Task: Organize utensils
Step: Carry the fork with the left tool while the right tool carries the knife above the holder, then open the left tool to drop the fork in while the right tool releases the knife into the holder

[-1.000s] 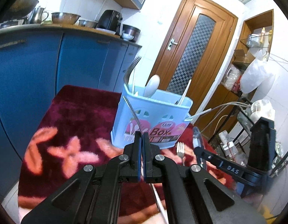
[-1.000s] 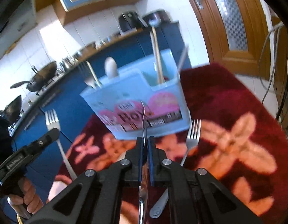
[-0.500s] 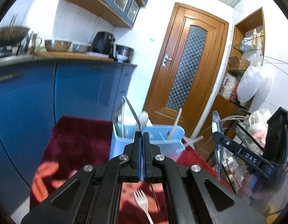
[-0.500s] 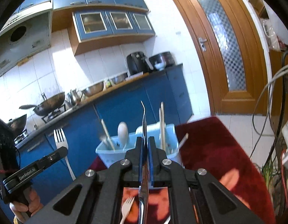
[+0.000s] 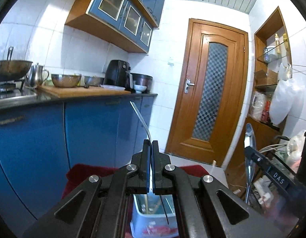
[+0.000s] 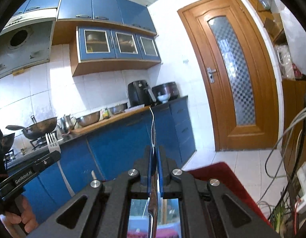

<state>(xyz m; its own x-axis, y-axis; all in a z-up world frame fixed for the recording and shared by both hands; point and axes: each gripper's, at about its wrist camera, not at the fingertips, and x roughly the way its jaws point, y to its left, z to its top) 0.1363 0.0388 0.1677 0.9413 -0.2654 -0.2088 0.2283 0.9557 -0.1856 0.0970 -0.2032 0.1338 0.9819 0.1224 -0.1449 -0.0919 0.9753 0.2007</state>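
- Gripping a fork [image 5: 141,120] edge-on, the left hand-held gripper [image 5: 151,144] sits at lower centre of the left wrist view, jaws clamped tight on the shank; tines point up toward frame centre, in front of the blue cabinets [image 5: 93,130].
- Same fork in the right wrist view, lower left: tines [image 6: 51,141] stick up above the black finger marked "GenRobot.AI"; a person's hand [image 6: 18,216] holds that handle at bottom left.
- Right hand-held gripper [image 6: 155,150], lower centre of its own view, clenched on a thin metal utensil [image 6: 152,127] seen edge-on; can't tell fork/spoon/knife from this angle. In the left wrist view the same piece shows at right, approx. mid-height, as a shiny blade-like shape [image 5: 249,138].
- Light blue utensil box [image 5: 153,216] is at bottom centre of the left wrist view, seen between the gripper's arms, w/ a few handles inside.
- Red cloth [image 5: 83,172] covers the table under the box.
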